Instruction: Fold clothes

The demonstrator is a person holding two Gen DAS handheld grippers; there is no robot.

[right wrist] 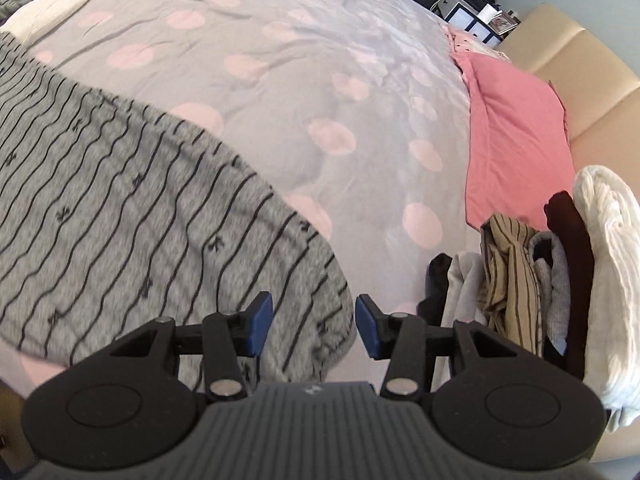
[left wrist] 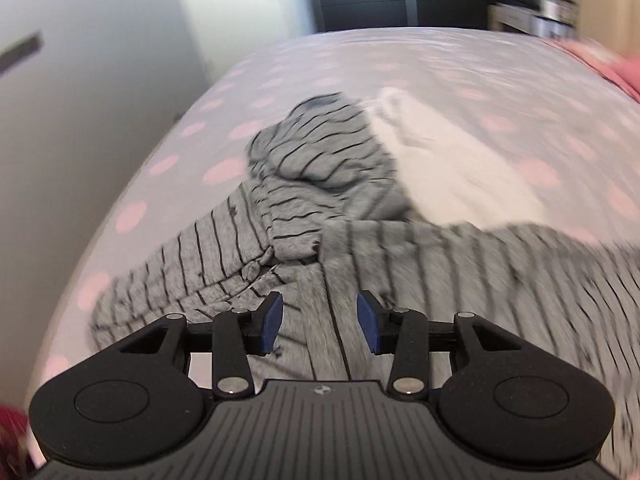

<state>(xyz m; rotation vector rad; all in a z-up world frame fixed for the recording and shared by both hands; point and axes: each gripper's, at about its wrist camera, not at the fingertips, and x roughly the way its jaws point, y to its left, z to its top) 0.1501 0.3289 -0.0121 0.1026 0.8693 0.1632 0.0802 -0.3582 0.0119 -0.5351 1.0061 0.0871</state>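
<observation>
A grey garment with thin black stripes (left wrist: 304,216) lies rumpled on the bed, one sleeve stretched to the lower left and its body running right. My left gripper (left wrist: 320,322) hovers above it, open, with nothing between the blue pads. In the right wrist view the same striped garment (right wrist: 140,216) lies flat across the left half. My right gripper (right wrist: 314,328) hangs over its rounded lower corner, open and apart from the cloth. A white garment (left wrist: 440,160) lies beyond the striped one, also seen as a white garment (right wrist: 60,4) at the top left.
The bed cover (right wrist: 300,80) is pale grey with pink dots. A pink pillow (right wrist: 516,132) lies at the right. A pile of mixed clothes (right wrist: 516,276) and a white cloth (right wrist: 612,280) sit at the right edge. A white wall (left wrist: 80,80) runs beside the bed.
</observation>
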